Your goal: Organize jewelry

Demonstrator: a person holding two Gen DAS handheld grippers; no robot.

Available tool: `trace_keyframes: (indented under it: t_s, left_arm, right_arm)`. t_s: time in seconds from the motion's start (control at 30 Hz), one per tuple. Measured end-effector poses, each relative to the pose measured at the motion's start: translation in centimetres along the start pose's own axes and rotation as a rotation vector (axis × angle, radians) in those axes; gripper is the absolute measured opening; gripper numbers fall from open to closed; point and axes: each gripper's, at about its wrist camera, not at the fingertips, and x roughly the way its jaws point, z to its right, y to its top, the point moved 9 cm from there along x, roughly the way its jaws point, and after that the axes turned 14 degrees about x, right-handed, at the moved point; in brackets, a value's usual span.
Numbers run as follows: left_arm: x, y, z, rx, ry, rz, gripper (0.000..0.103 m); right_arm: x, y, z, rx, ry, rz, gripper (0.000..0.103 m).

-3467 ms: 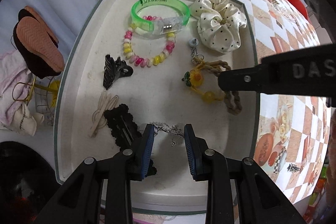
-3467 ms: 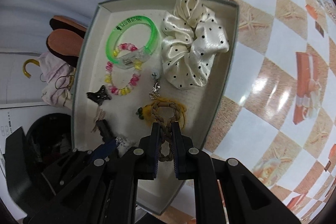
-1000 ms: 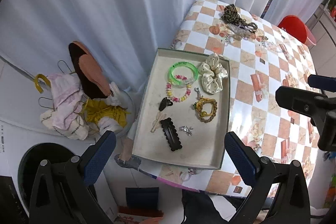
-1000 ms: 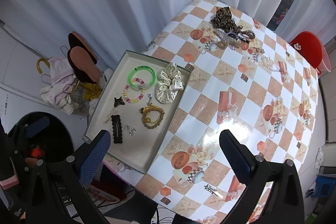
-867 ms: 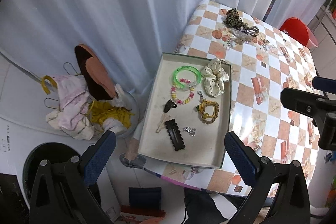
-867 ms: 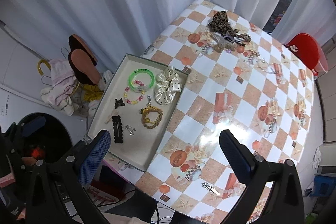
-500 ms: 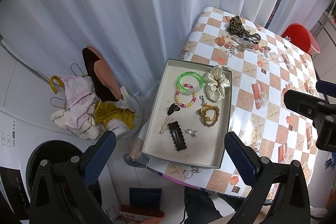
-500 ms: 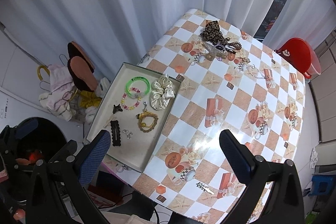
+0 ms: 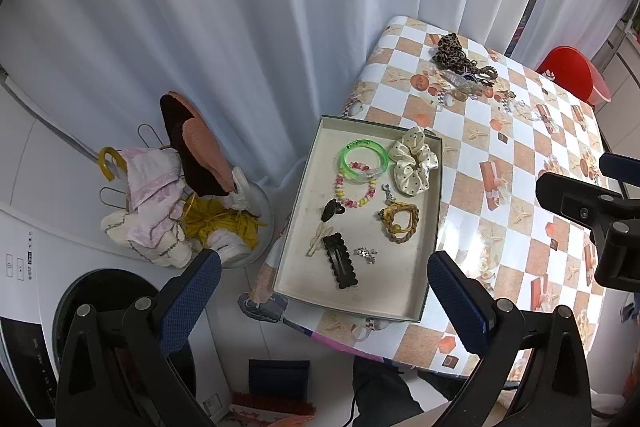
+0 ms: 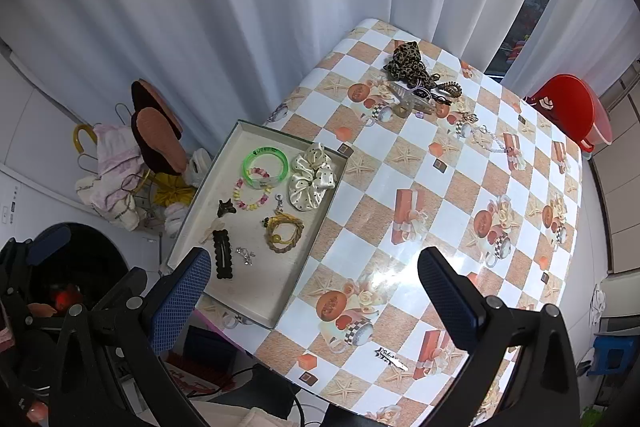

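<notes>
A shallow grey tray (image 9: pixel 298 269) lies on the table's left end. It holds a green bangle (image 9: pixel 364 161), a beaded bracelet (image 9: pixel 355 191), a cream dotted scrunchie (image 9: pixel 414 160), a braided brown bracelet (image 9: pixel 400 221), a black scalloped hair clip (image 9: pixel 340 261), a small black claw clip (image 9: pixel 332 209) and a silver charm (image 9: pixel 366 253). My left gripper (image 9: pixel 323 261) hangs high above the tray, open wide and empty. Farther right over the table, my right gripper (image 10: pixel 314 263) is also open and empty. The same tray (image 10: pixel 256 291) shows in its view.
More jewelry lies at the far end of the checkered table (image 10: pixel 440 207): a leopard scrunchie (image 10: pixel 406 63), hair clips (image 10: pixel 412 103), a bead strand (image 10: pixel 486 143). A silver pin (image 10: pixel 394 357) lies near the front edge. A red stool (image 10: pixel 572 111), a laundry basket (image 9: pixel 192 195) and a washing machine (image 9: pixel 40 287) surround the table.
Both grippers have lifted far up from the tray and opened wide; earlier they were low over the silver charm and the braided bracelet. During the last second they kept rising slightly.
</notes>
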Motion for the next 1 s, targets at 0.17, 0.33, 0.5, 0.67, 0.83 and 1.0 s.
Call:
trace_keyframes:
  t_s: [0.17,0.33,0.5,0.67,0.83,1.0]
  left_arm:
    - [-0.01,-0.02,0.01,-0.001,-0.001,-0.001,0.103]
    - [0.02,-0.01,-0.04,0.001,0.000,-0.001,0.103]
    - [0.03,0.01,-0.05,0.003,0.000,0.000,0.103]
    - [0.00,-0.02,0.01,0.001,-0.001,-0.001,0.103]
    - [-0.02,-0.05,0.05,0.000,0.001,0.000,0.103]
    - [-0.07,-0.04,0.06,-0.001,0.001,0.000,0.103]
  right_arm:
    - [0.10,-0.03,-0.05,0.001,0.000,0.000,0.103]
    - [0.09,-0.03,-0.05,0.001,0.001,0.001,0.103]
    - [0.11,-0.05,-0.05,0.001,0.000,0.001,0.103]
    - [-0.05,-0.12,-0.13,0.002,0.001,0.000,0.103]
    - [0.05,-0.16,-0.15,0.006,-0.001,0.001,0.103]
    - [0.09,-0.19,-0.11,0.003,0.000,0.001,0.103]
